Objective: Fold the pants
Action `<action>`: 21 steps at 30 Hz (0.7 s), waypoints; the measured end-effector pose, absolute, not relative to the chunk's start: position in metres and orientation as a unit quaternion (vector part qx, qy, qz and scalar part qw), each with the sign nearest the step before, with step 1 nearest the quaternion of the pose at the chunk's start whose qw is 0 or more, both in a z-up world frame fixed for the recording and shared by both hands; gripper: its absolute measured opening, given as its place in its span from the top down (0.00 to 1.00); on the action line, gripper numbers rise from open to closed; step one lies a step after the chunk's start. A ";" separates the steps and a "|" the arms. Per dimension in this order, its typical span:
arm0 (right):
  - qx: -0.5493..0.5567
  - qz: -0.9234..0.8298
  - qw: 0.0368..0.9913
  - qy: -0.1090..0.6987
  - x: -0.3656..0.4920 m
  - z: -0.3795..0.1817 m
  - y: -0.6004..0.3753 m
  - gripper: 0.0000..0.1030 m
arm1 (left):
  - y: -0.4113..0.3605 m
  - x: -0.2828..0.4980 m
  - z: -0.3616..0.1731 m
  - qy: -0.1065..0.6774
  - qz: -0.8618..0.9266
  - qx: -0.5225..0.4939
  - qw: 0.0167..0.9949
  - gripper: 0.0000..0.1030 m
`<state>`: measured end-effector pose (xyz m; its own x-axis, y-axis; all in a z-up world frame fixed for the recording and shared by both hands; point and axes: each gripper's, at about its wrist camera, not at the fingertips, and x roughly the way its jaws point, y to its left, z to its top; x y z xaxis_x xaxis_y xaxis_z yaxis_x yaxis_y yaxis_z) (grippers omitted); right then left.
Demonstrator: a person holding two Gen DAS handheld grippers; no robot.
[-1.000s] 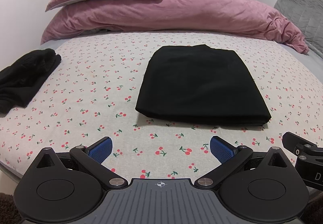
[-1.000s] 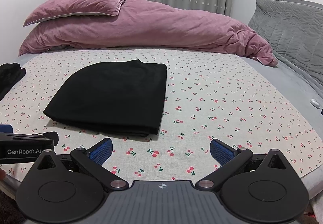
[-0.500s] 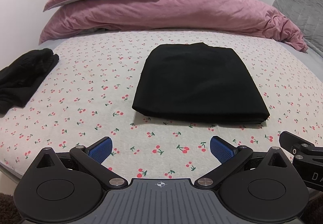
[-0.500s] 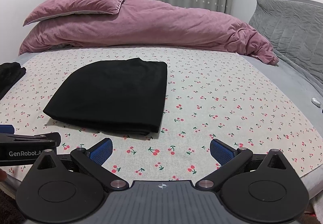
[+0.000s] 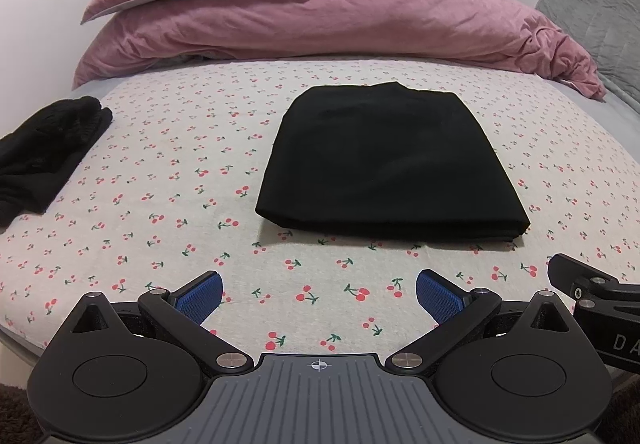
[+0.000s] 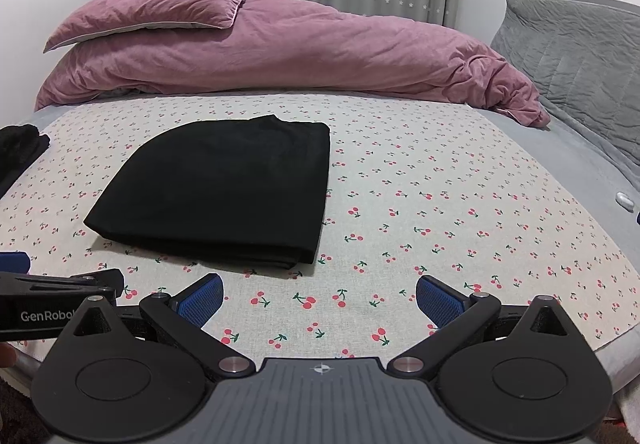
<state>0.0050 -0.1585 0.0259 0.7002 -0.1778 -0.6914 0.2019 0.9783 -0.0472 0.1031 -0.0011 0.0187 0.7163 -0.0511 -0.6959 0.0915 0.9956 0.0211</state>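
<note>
Left wrist view: folded black pants (image 5: 390, 164) form a flat rectangle on cherry-print bed sheet (image 5: 160, 204); left hand-held gripper (image 5: 319, 294) and right hand-held gripper (image 6: 319, 294) gape wide, empty.

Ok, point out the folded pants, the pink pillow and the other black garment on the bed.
folded pants (image 5: 388, 160): left wrist view, middle of the top layer.
pink pillow (image 6: 156, 10): right wrist view, centre of its face.
black garment (image 5: 44, 152): left wrist view, middle of the crumpled pile at the bed's left edge.
</note>
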 end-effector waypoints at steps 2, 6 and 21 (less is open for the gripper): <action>0.018 -0.104 0.921 0.375 0.006 0.025 -0.159 0.00 | 0.000 0.103 0.018 0.375 -0.039 0.026 0.926 0.00; 0.016 -0.107 0.920 0.377 0.007 0.026 -0.157 0.00 | 0.004 0.105 0.017 0.377 -0.038 0.021 0.925 0.00; 0.029 -0.102 0.919 0.380 0.012 0.021 -0.161 0.00 | 0.002 0.110 0.014 0.381 -0.038 0.028 0.923 0.00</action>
<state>0.0123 -0.1613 0.0210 0.6903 -0.1654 -0.7044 0.2094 0.9775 -0.0242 0.1100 0.0024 0.0145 0.7064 -0.0497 -0.7060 0.0919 0.9955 0.0218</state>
